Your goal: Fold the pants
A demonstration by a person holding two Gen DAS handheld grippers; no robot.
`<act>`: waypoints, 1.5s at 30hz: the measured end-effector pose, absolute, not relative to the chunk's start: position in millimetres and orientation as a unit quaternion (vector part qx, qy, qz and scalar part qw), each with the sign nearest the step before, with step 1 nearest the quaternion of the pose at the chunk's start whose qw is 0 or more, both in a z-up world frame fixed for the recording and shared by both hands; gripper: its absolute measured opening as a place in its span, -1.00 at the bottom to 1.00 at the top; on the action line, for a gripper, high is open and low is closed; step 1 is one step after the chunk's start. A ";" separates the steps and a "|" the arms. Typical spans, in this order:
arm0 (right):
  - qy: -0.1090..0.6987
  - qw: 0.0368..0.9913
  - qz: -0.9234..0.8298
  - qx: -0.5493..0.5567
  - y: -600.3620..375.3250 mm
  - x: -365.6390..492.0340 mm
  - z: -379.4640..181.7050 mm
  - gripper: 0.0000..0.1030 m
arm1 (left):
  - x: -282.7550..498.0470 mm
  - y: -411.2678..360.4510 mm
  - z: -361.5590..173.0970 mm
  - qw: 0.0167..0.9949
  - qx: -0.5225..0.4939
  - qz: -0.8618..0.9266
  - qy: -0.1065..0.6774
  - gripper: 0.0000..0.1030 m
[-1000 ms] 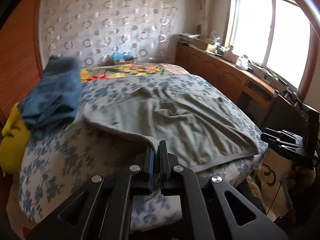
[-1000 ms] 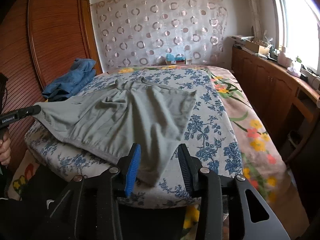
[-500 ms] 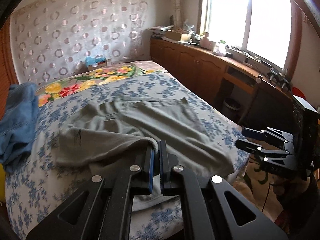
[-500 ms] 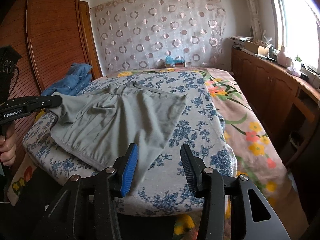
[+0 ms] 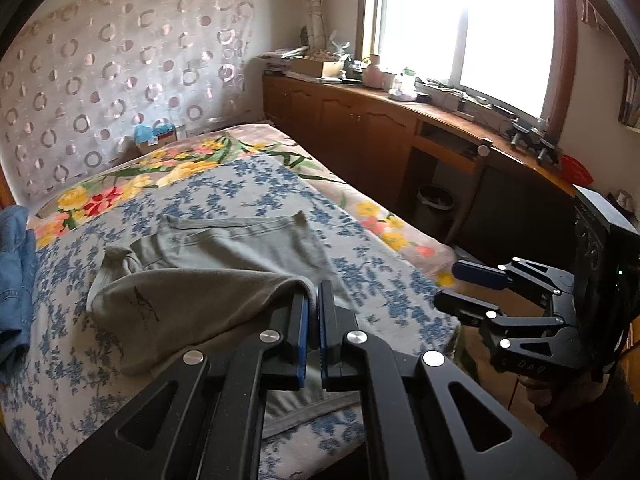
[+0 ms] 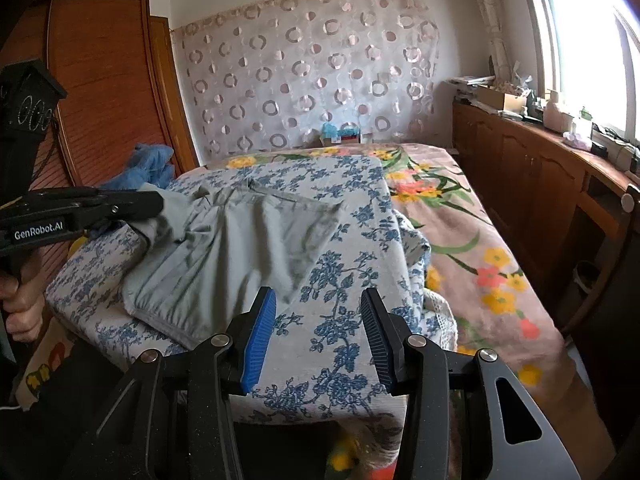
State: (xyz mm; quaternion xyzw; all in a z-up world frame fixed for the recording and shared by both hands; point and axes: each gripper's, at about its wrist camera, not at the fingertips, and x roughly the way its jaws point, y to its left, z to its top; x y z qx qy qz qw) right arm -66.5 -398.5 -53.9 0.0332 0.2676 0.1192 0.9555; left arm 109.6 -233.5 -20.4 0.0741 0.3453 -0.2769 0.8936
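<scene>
Grey-green pants [image 5: 224, 256] lie on the bed's blue-flowered sheet [image 5: 256, 192], partly doubled over. My left gripper [image 5: 314, 292] is shut on a pinched edge of the fabric and holds that layer lifted over the part lying flat. In the right wrist view the pants [image 6: 248, 248] spread left of centre, and the left gripper [image 6: 156, 204] grips their left edge. My right gripper [image 6: 318, 300] hangs open above the sheet at the bed's near edge, just right of the pants' hem, with nothing between its pads. It also appears at the right in the left wrist view [image 5: 448, 286].
Blue denim clothing [image 6: 148, 168] is piled at the bed's far left beside a wooden wardrobe [image 6: 100, 100]. A flowered blanket [image 6: 460, 232] covers the bed's right side. Wooden cabinets [image 5: 360, 128] run under the window, with a bin [image 5: 434, 204] below. A person's hand [image 6: 20, 304] holds the left gripper.
The left gripper has carried the pants' edge to the right across the bed, folding that side over the rest. The right gripper has stayed in place, its jaws a little wider.
</scene>
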 end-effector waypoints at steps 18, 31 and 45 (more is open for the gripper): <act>0.257 0.953 0.157 0.031 -371.0 -54.6 -60.0 -0.11 | 104.7 -191.9 -18.5 0.915 0.055 -0.231 0.327 0.17; 0.301 0.934 0.191 0.011 -354.3 14.6 -87.3 -0.32 | 113.9 -142.9 -67.9 0.910 0.035 -0.179 0.371 0.19; 0.279 0.940 0.192 0.032 -347.8 9.9 -75.1 -0.95 | 114.7 -130.5 -91.7 0.905 0.022 -0.170 0.390 0.19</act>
